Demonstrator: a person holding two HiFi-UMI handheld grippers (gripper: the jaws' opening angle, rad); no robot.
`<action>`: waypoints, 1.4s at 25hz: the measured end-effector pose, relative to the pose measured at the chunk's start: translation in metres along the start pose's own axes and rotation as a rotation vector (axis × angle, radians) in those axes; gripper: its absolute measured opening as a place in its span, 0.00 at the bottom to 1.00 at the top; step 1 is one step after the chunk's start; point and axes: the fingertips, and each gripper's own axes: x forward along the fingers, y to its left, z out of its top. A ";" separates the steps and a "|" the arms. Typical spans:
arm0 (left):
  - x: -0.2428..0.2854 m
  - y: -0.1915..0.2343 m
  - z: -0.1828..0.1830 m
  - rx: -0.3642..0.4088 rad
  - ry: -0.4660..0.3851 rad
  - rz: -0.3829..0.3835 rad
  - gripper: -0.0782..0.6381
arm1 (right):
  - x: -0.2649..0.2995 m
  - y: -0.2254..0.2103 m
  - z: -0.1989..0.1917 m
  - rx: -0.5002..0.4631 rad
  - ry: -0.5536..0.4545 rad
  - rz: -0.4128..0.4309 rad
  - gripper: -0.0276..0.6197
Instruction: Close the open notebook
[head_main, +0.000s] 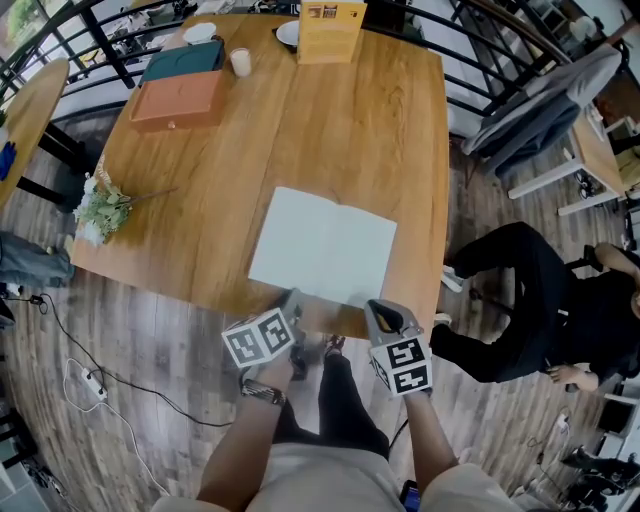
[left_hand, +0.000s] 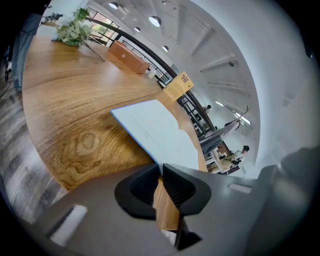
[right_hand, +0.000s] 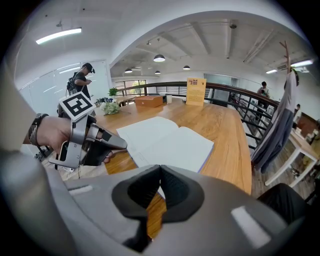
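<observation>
Pale-paged open notebook with a blue-edged cover (head_main: 325, 245) is laid flat on the light-wood table (head_main: 330, 130), close to the near edge and toward the near right corner. Both halves are spread, so no part of the closing is done yet. Step in hand is judged to be the grab. Left gripper (left_hand: 161, 167) is seen with jaws drawn almost together, tips on the near edge of the left half. The cover edge runs right into the tips and appears to be pinched; how many leaves are caught cannot be told. Right gripper (right_hand: 160, 169) is held just off the near edge by the right half, jaws shut tip to tip, nothing gripped. Next move as judged: left half to be lifted and swung over the spine onto the right half. A firm pinch is needed, and the right half may need pinning so the notebook is not dragged along the table.
</observation>
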 end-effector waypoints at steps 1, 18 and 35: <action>-0.001 -0.001 0.002 0.023 -0.005 0.007 0.16 | -0.001 0.000 -0.001 0.003 -0.001 -0.002 0.05; -0.007 -0.027 0.008 0.257 -0.019 0.009 0.13 | -0.026 -0.004 -0.014 0.061 -0.020 -0.053 0.05; -0.009 -0.061 -0.002 0.514 -0.011 -0.016 0.13 | -0.053 -0.014 -0.023 0.132 -0.061 -0.120 0.05</action>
